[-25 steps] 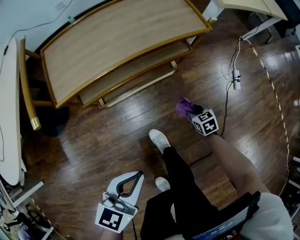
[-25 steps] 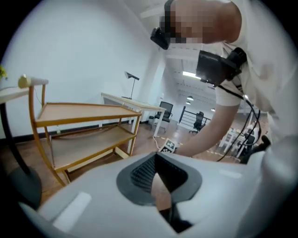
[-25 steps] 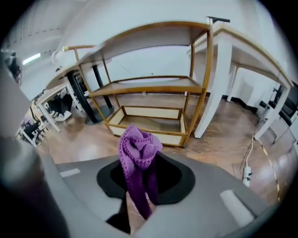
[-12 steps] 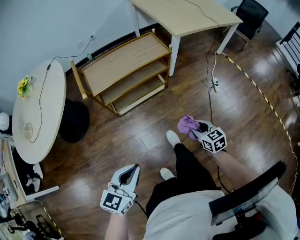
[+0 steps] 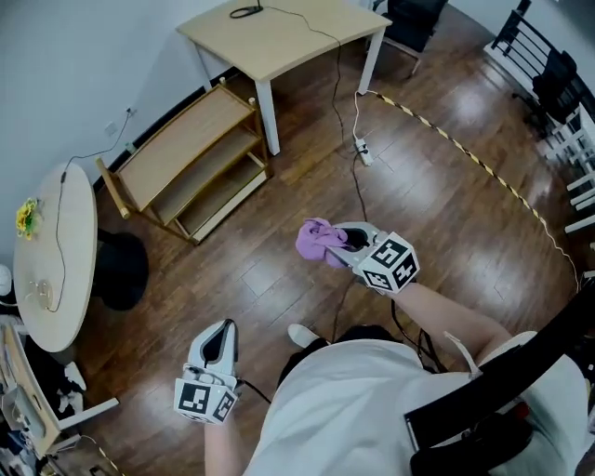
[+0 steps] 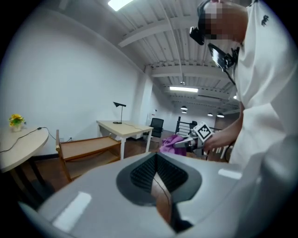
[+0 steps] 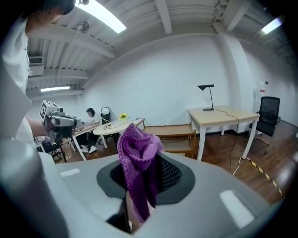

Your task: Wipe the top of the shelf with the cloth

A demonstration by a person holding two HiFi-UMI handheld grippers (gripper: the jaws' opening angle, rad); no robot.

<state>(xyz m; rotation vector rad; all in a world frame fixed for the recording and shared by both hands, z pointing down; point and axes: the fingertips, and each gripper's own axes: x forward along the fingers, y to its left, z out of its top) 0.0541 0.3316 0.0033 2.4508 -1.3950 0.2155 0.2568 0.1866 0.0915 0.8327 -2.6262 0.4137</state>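
Observation:
The low wooden shelf (image 5: 177,149) stands by the wall at the upper left of the head view, its top bare; it also shows in the left gripper view as the shelf (image 6: 86,148) and in the right gripper view as the shelf (image 7: 174,132). My right gripper (image 5: 337,244) is shut on a purple knitted cloth (image 5: 316,240), held in the air well away from the shelf. The cloth (image 7: 138,162) bunches up from between the jaws. My left gripper (image 5: 216,346) hangs low at the left, jaws together and nothing in them.
A light wooden desk (image 5: 279,37) stands right of the shelf, with a cable and power strip (image 5: 361,147) on the dark wood floor. A round white table (image 5: 51,251) with yellow flowers is at the left. A black chair (image 5: 414,19) is behind the desk.
The view has pulled back and up from the shelf, which now looks smaller and farther off. Both grippers stay as they were, the right one still holding the cloth.

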